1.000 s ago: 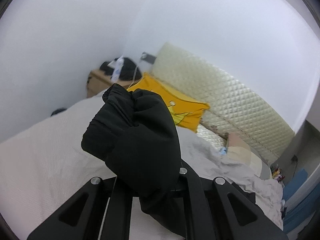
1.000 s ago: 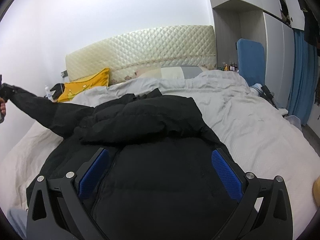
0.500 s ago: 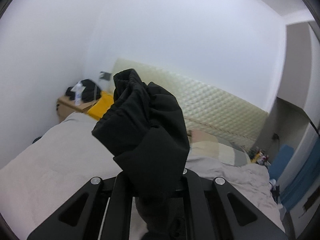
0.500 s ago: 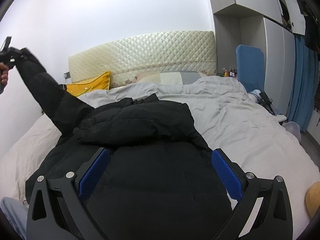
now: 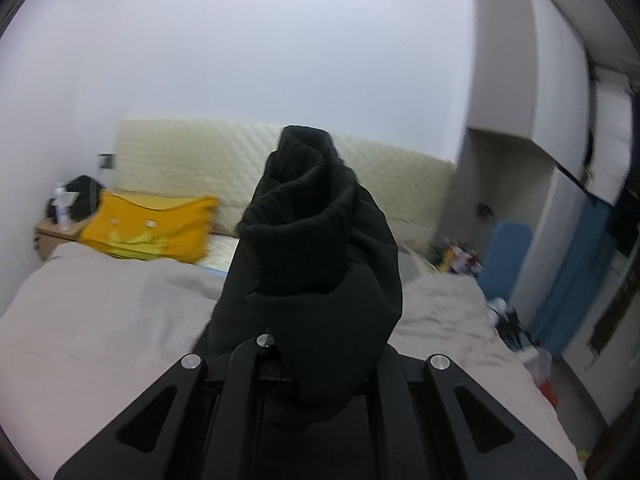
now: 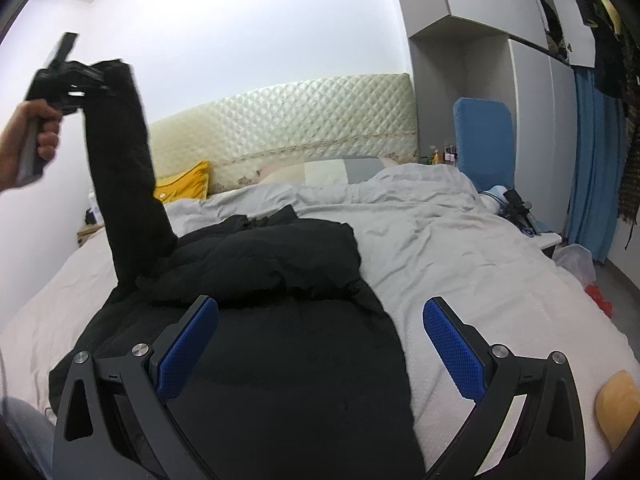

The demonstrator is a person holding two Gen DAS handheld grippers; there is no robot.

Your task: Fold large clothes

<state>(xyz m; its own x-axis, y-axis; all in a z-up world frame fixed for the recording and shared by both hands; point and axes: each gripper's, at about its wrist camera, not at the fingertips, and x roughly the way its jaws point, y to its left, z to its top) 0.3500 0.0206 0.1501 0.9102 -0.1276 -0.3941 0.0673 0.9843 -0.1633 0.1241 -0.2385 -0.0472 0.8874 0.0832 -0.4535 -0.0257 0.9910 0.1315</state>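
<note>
A large black padded jacket (image 6: 280, 320) lies spread on the bed (image 6: 460, 264). My left gripper (image 5: 316, 344) is shut on the cuff end of the jacket's sleeve (image 5: 312, 240), which bunches up between its fingers and hides the tips. In the right wrist view that left gripper (image 6: 76, 80) holds the sleeve (image 6: 128, 184) stretched nearly upright, high above the bed's left side. My right gripper (image 6: 320, 340) is open and empty, its blue pads (image 6: 188, 348) hovering over the jacket's body near the bed's front.
A yellow pillow (image 5: 148, 228) and a quilted cream headboard (image 6: 300, 120) are at the far end. A nightstand (image 5: 52, 232) with clutter stands at the left. A blue chair (image 6: 484, 136), a wardrobe and blue curtains (image 6: 596, 184) are at the right.
My left gripper has lifted the sleeve from low and stretched out to the left up to nearly upright, swinging to face the headboard and wardrobe. The right gripper has stayed open over the jacket.
</note>
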